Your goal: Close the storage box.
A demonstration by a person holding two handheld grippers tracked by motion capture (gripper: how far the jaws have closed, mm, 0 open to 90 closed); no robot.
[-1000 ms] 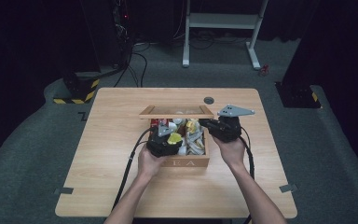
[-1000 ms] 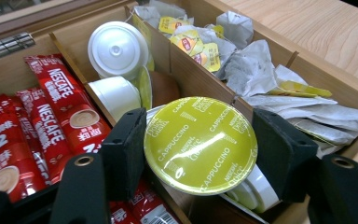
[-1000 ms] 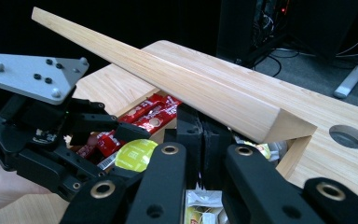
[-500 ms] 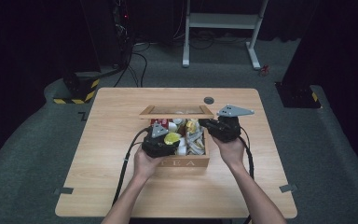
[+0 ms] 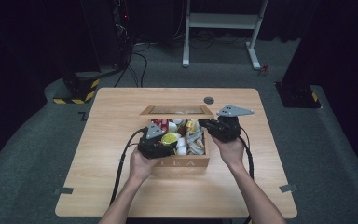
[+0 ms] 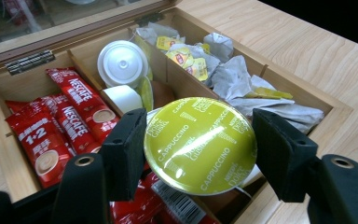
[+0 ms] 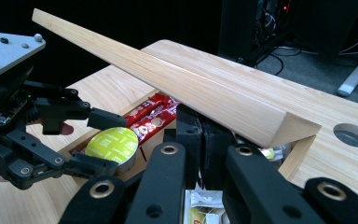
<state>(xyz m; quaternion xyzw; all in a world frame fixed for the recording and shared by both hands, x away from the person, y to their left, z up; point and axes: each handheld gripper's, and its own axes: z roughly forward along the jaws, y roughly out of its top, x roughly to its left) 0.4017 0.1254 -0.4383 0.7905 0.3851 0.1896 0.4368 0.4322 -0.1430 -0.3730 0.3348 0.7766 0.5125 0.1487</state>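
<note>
Capsule (image 6: 200, 144), a green cappuccino pod, is sitting foil-up between the left gripper (image 5: 164, 145) jaws, pinched at nine and three o'clock above the tea box (image 5: 186, 163); the right gripper (image 5: 204, 124), jaws pressed together, is resting against the box wall under its lid (image 7: 168, 79).

High view: above, facing fwd/down, far. Gripper views: close, along jaws. All share tea box (image 5: 177, 161).

Table (image 5: 112, 186): light wood-grain top, rectangular, with a round dark grommet hole (image 5: 209, 100) near its far edge; on it directly, one wooden tea box (image 5: 186, 163) lettered TEA, lid raised, standing about mid-table.
</note>
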